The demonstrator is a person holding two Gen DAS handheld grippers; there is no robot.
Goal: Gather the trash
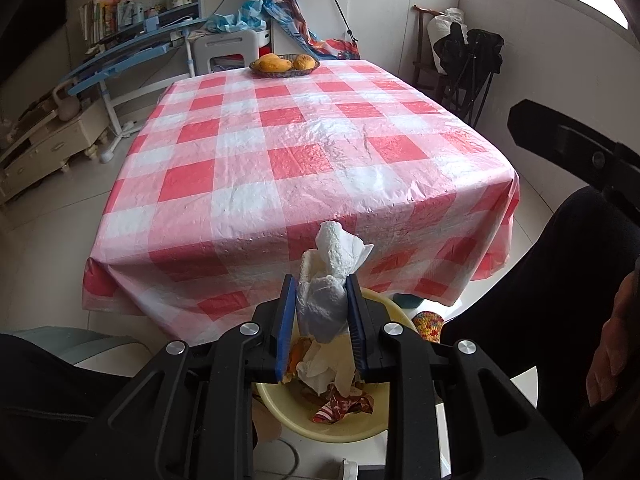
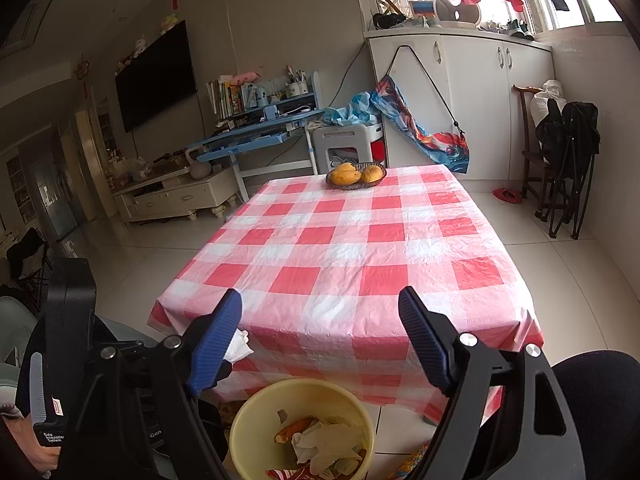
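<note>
My left gripper (image 1: 320,292) is shut on a crumpled white tissue (image 1: 330,280) and holds it right above a pale yellow bin (image 1: 276,400) on the floor at the table's near edge. The bin holds white tissues, an orange peel and a red wrapper (image 1: 344,406). In the right wrist view the same bin (image 2: 256,412) lies low in the middle, and a corner of the tissue (image 2: 240,346) peeks out behind my right gripper's left finger. My right gripper (image 2: 320,304) is open and empty, above the bin and facing the table.
A table with a red-and-white checked cloth (image 1: 304,152) fills the middle. A basket of mangoes (image 1: 285,65) stands at its far end. My dark-clothed legs (image 1: 540,300) flank the bin. A blue desk (image 2: 256,136), white cabinets (image 2: 472,92) and a dark folding chair (image 2: 568,152) line the walls.
</note>
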